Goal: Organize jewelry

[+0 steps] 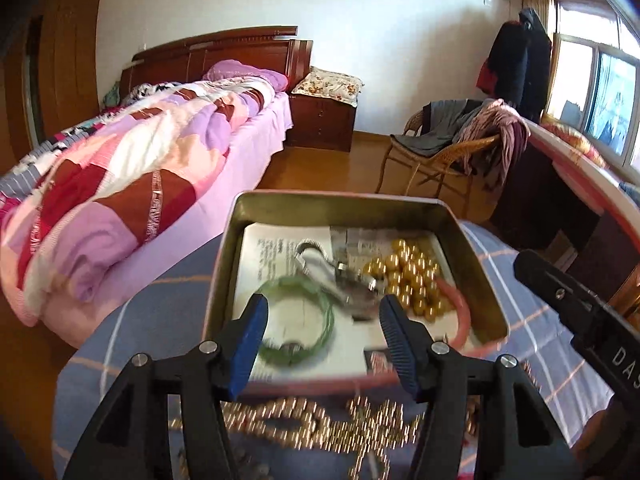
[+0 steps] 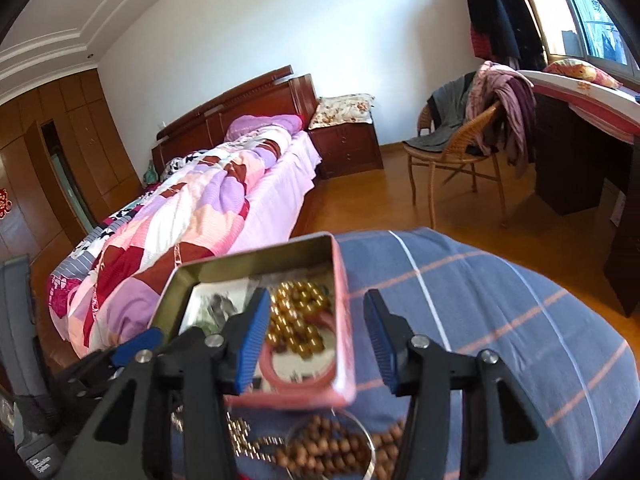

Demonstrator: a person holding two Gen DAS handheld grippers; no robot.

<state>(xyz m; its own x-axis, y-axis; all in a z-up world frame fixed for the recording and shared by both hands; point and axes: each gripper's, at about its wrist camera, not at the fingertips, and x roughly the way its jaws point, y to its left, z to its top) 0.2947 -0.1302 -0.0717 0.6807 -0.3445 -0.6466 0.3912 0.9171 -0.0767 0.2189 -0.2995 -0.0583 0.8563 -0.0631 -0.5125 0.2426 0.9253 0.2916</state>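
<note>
An open pink metal tin (image 1: pixel 340 204) sits on a blue plaid cloth (image 1: pixel 160 312). Inside lie a green bangle (image 1: pixel 320 340), gold beads (image 1: pixel 412 272), a silver clasp (image 1: pixel 320 256) and a pink bangle (image 1: pixel 460 312). My left gripper (image 1: pixel 324 344) is open and empty above the tin's near edge. A gold chain (image 1: pixel 304 424) lies on the cloth in front of the tin. My right gripper (image 2: pixel 316 336) is open and empty, straddling the tin's right wall (image 2: pixel 344 320). Brown wooden beads (image 2: pixel 332 448) and a thin ring lie below it. The right gripper's body shows at the right of the left wrist view (image 1: pixel 580 308).
A bed with a patchwork quilt (image 1: pixel 132 184) stands to the left. A wicker chair draped with clothes (image 1: pixel 452 148) and a dark desk (image 2: pixel 580 152) stand to the right. A nightstand (image 1: pixel 320 120) is at the far wall. The floor is wood.
</note>
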